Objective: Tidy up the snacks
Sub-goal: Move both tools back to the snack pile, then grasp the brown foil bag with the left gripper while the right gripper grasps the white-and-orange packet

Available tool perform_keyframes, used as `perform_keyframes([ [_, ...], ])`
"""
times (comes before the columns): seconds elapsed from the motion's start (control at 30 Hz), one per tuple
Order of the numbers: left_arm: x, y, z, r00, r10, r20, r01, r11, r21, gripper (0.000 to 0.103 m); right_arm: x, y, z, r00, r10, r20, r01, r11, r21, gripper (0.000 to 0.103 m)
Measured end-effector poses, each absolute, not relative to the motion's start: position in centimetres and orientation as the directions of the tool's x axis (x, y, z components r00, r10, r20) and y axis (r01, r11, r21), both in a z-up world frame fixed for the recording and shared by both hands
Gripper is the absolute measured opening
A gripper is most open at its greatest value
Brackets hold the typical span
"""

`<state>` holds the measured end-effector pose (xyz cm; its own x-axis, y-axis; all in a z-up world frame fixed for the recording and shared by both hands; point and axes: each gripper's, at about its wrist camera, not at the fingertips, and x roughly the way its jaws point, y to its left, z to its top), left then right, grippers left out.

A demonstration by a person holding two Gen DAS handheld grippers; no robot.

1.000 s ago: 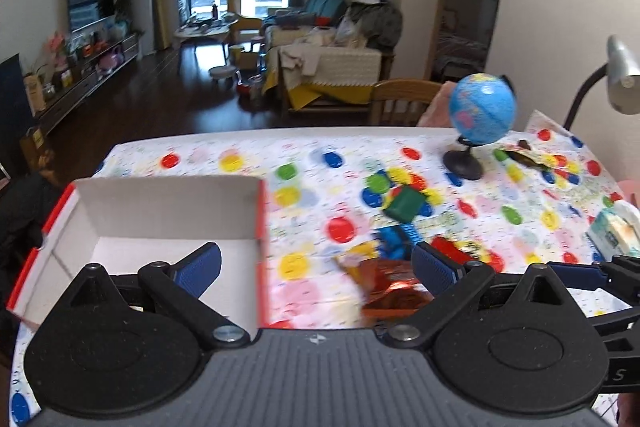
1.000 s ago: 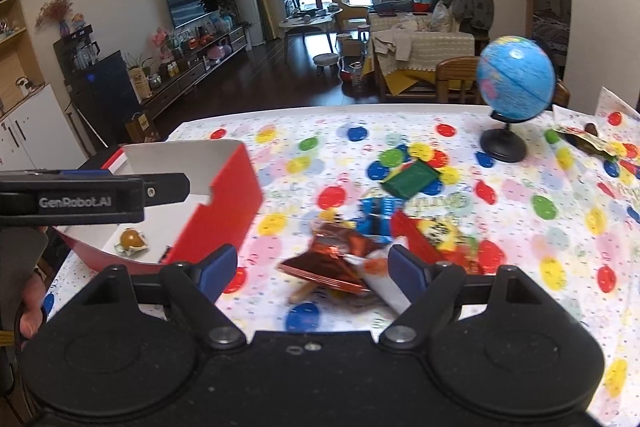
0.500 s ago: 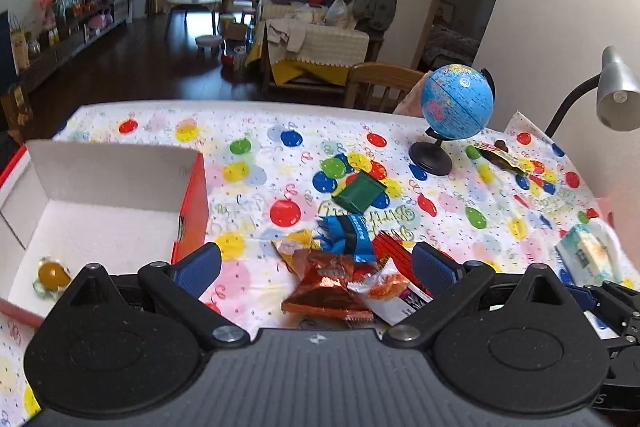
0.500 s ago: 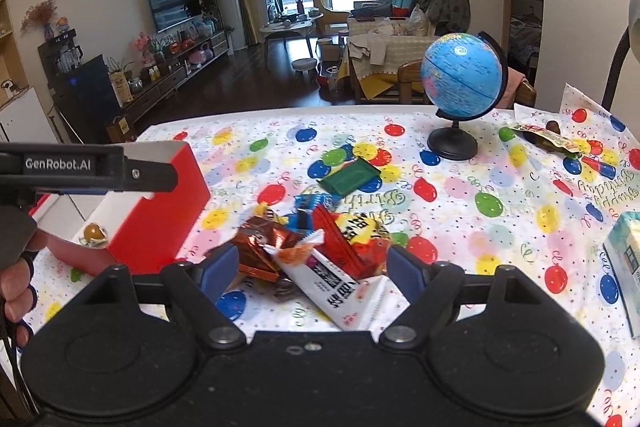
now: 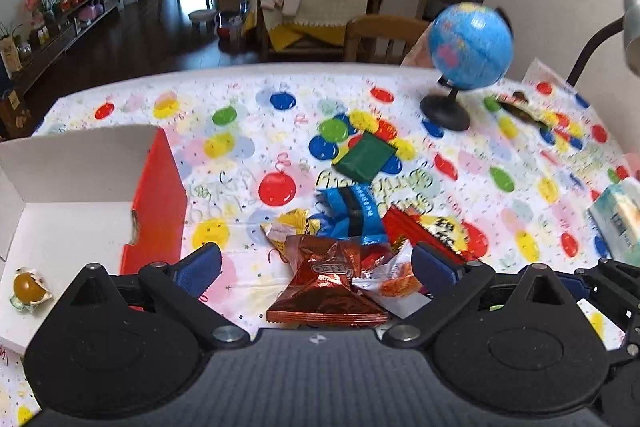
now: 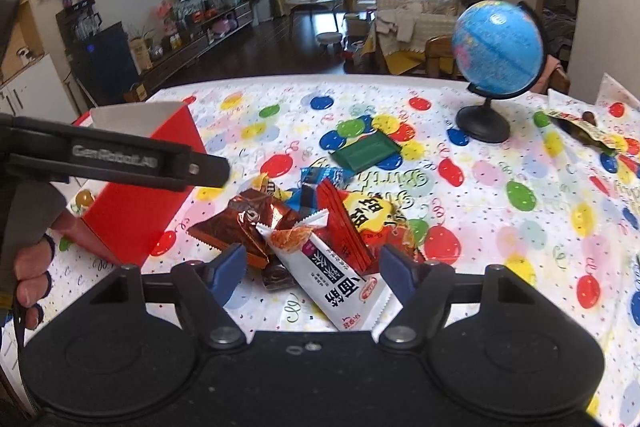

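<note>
pile: loose wrappers heaped mid-table on the balloon cloth [image 5: 460, 147], just right of the box, overlapping each other
Oreo pack [image 5: 326, 285]: copper foil, nearest the left gripper, lies between its fingers, not gripped
white pack [image 6: 340, 279]: long, Chinese print, lies between the right gripper's fingers, tail toward the camera, not gripped
red pack [image 6: 360, 223]: leans on the white pack, partly over it
blue pack [image 5: 350, 211]: behind the Oreo pack, half under others
green pack [image 5: 364, 157]: flat, alone, further back, apart from the pile
box [image 5: 158, 203]: red outside, white inside, open top, one wrapped yellow sweet [image 5: 28, 287] in it; looks like the drop target
left gripper [image 5: 316, 269]: wide, empty, low over the Oreo pack
right gripper [image 6: 312, 273]: wide, empty, straddles the white pack
step, my read: each picks one pack from the pile; task barely begun
how: pinch across the narrow width at a crimped edge or flat middle; foil is slick and puffy
risk: red pack drags along with the white one; lift slowly, straight up
order: left clears first, as it sits nearer the box; avoids the arms crossing
off-task: globe [image 6: 496, 53], lamp [image 5: 624, 23], tissue pack [image 5: 616, 219] at the right edge
</note>
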<state>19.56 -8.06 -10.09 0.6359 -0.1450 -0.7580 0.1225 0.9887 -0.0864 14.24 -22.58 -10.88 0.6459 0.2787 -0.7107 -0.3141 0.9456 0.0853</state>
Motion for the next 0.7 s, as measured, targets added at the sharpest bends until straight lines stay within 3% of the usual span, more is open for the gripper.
perform_keyframes([
  [0.27, 22.1, -8.7, -13.2, 0.571, -0.126, -0.812, 0.110, 0.991, -0.077, 0.099, 16.9, -21.6, -13.4, 0.598, 0.280, -0.751, -0.370, 0.927, 0.051, 0.055],
  [0.4, 23.0, -8.8, -14.5, 0.536, -0.126, -0.835, 0.113, 0.991, -0.078, 0.076, 17.5, -21.2, -14.5, 0.575, 0.275, -0.771, -0.384, 0.922, 0.042, 0.048],
  [0.53, 23.4, -9.3, -15.5, 0.519, -0.129, -0.845, 0.130, 0.989, -0.071, 0.062, 17.5, -20.9, -14.9, 0.582, 0.261, -0.770, -0.394, 0.919, 0.014, 0.048],
  [0.7, 23.6, -9.7, -15.9, 0.514, -0.132, -0.848, 0.145, 0.987, -0.066, 0.048, 17.5, -20.4, -15.0, 0.594, 0.226, -0.772, -0.396, 0.917, -0.037, 0.031],
])
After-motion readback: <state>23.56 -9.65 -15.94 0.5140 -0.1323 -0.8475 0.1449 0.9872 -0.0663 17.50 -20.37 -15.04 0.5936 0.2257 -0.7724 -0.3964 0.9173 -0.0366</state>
